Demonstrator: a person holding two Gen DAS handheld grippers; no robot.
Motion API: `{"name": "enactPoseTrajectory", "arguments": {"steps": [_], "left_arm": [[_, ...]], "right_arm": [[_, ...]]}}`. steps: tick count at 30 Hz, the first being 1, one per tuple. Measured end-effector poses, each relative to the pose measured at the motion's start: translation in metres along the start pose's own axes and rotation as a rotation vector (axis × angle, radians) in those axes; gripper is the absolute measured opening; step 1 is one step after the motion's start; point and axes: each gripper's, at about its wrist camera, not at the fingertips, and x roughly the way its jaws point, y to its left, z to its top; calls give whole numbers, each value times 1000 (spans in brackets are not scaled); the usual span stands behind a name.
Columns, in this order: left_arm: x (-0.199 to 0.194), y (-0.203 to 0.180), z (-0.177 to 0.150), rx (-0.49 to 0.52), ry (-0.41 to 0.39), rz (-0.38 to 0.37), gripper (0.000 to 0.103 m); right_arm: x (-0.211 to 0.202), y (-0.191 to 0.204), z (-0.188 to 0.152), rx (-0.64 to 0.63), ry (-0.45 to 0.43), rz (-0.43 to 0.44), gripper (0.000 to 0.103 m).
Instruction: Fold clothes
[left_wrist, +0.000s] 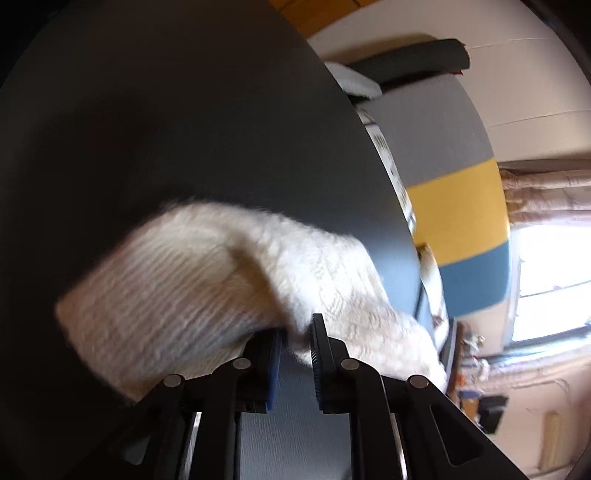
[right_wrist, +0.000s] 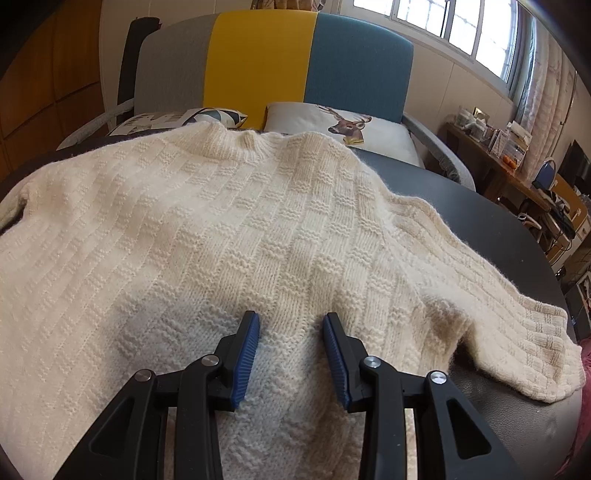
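The left gripper (left_wrist: 297, 334), black with blue ribbed pads, is tilted down over the dark grey matte tabletop (left_wrist: 184, 129) with its view rolled sideways, and its jaws are pinched on a fold of the cream knitted sleeve (left_wrist: 207, 280), whose ribbed cuff hangs to the left of the fingers; this view is blurred. The right gripper (right_wrist: 291, 332) points steeply down at the body of the cream basket-weave knitted sweater (right_wrist: 207, 229), its jaws standing part-way apart with knit visible between the pads; whether the pads press the fabric or only hover at it cannot be told. In the right wrist view the sweater lies spread flat, collar away from the gripper, and its right-hand sleeve runs out toward the rounded table edge, the cuff lying at that edge. Bare tabletop shows beyond the sweater's right shoulder and, in the left wrist view, across the whole area above the held sleeve. Behind the table stands an upholstered bench with a grey, yellow and blue panelled back (right_wrist: 273, 62), carrying a white cushion with a deer print (right_wrist: 343, 125) and a geometric-patterned cushion (right_wrist: 184, 118). A window (right_wrist: 454, 26) with pale curtains lights the room, above a cluttered wooden side table (right_wrist: 491, 155).
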Motion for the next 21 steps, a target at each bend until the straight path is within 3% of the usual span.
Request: {"name": "enactPoseTrajectory", "arguments": {"steps": [2,6,10,13,16,21], "left_arm": [[-9,0,-5,23,49,-21,14],[-30,-3,-8,51,97,-78,15],[-48,-27,-3,122,91,-151,18],[-39,-58,6,213,56,-95,21],[-5,-101,18,312,35,-28,22],[33,-138,39,448,-23,95,25]], "right_arm": [[-1,-4,9,9,53,48,36],[-28,-9,37,-1,-24,139,36],[-30,10,72,-72,-6,204,36],[-18,34,76,-112,41,245,36],[-2,50,67,-118,102,211,36],[6,49,33,-111,177,156,36]]}}
